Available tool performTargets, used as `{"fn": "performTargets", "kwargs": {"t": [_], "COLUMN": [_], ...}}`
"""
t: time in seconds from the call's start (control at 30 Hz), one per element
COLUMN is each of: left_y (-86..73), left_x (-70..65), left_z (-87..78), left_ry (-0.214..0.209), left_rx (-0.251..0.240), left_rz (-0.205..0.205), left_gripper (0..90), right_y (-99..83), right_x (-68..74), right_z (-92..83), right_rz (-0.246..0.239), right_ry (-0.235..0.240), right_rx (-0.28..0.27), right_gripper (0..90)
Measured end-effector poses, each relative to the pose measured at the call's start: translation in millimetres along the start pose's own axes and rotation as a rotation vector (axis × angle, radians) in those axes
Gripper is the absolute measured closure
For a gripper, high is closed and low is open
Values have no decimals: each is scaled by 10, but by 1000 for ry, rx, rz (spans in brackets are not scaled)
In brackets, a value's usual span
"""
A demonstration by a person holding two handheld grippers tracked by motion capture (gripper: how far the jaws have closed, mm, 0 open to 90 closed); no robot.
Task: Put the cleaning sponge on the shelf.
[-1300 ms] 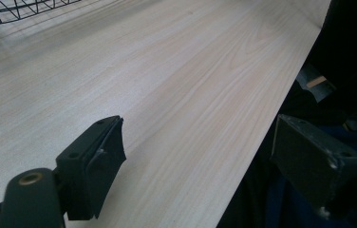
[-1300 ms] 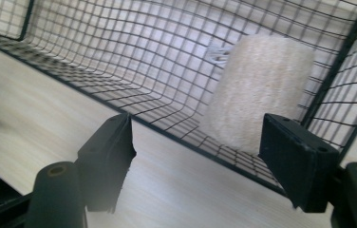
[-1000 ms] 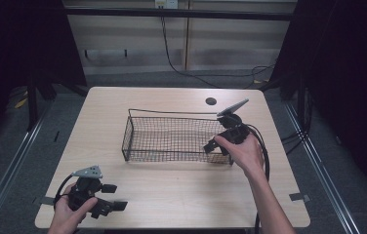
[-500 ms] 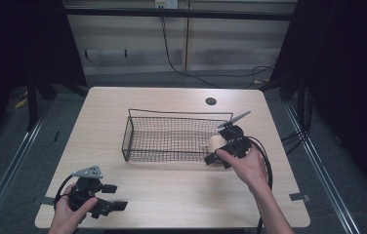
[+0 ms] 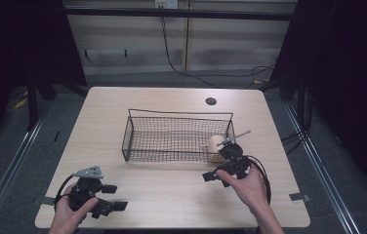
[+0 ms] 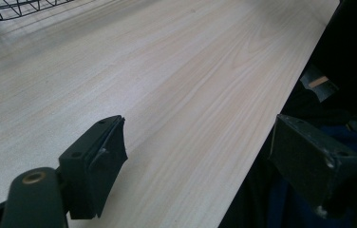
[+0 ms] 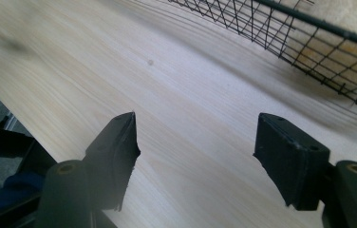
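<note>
Beige roll (image 5: 214,144) lying at the right end of the wire basket (image 5: 176,139), released; the right gripper (image 5: 210,176), just outside the basket's near wall, has its fingers (image 7: 115,154) spread with nothing between them, having just been closing. Step judged: drop-off done. The left gripper (image 5: 118,206) rests on the counter (image 5: 172,190), fingers (image 6: 98,161) spread and empty. Any next reach into the basket must clear its near wall.

No readable text

No lettering, label, brand, number or sign can be made out on anything in these views.
</note>
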State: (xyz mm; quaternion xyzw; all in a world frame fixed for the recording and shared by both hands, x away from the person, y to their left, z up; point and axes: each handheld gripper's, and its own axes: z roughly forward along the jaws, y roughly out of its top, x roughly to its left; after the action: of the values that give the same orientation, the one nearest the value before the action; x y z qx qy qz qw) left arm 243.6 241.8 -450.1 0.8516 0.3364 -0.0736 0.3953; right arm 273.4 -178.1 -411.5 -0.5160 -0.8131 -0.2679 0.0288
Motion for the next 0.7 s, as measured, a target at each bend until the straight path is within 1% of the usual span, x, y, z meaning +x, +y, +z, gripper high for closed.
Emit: {"fn": "performTargets", "kwargs": {"t": [0.07, 0.1, 0.13, 0.2, 0.23, 0.3, 0.37, 0.43, 0.47, 0.5, 0.53, 0.57, 0.6, 0.63, 0.7], "left_y": [-1, -1, -1, -4, -4, -5, -6, -8, -8, -9, -9, -9, -10, -12, -13], "left_x": [-1, 0, -2, -17, -19, -12, -4, -6, -6, -6, -5, -6, -6, -7, -2], "left_z": [1, 1, 0, 7, 6, 0, -3, -1, 1, 3, 4, 5, 3, 0, -13], "left_ry": [1, -1, -8, -12, -12, -8, -6, -2, 0, 1, 1, 1, 2, 0, -4], "left_rx": [-1, 1, 2, 0, -1, 0, 2, 5, 6, 6, 7, 6, 7, 8, 7], "left_rz": [-5, 1, 4, 7, 9, 9, 8, 7, 6, 4, 3, 2, 2, 1, 4], "left_gripper": [189, 189, 189, 189, 189, 189, 189, 189, 189, 189, 189, 189, 189, 189, 188], "right_y": [-63, -102, -148, -221, -248, -327, -386, -454, -491, -529, -563, -603, -624, -655, -681], "right_x": [-1, -1, 9, 13, 18, 13, 10, 8, 2, -5, -22, -43, -56, -78, -97], "right_z": [4, 10, 16, 25, 26, 37, 35, 41, 45, 51, 60, 72, 76, 97, 112], "right_rz": [5, 2, 4, -7, -7, -15, -16, -7, -11, -18, -27, -22, -17, -19, -23], "right_ry": [8, -1, -3, -8, -15, -11, -24, -19, -20, -35, -40, -44, -47, -51, -67], "right_rx": [-14, -18, -14, -17, -21, -24, -32, -42, -51, -65, -80, -100, -104, -120, -118], "right_gripper": [309, 311, 316, 329, 329, 329, 328, 325, 318, 318, 322, 323, 325, 326, 323]}}
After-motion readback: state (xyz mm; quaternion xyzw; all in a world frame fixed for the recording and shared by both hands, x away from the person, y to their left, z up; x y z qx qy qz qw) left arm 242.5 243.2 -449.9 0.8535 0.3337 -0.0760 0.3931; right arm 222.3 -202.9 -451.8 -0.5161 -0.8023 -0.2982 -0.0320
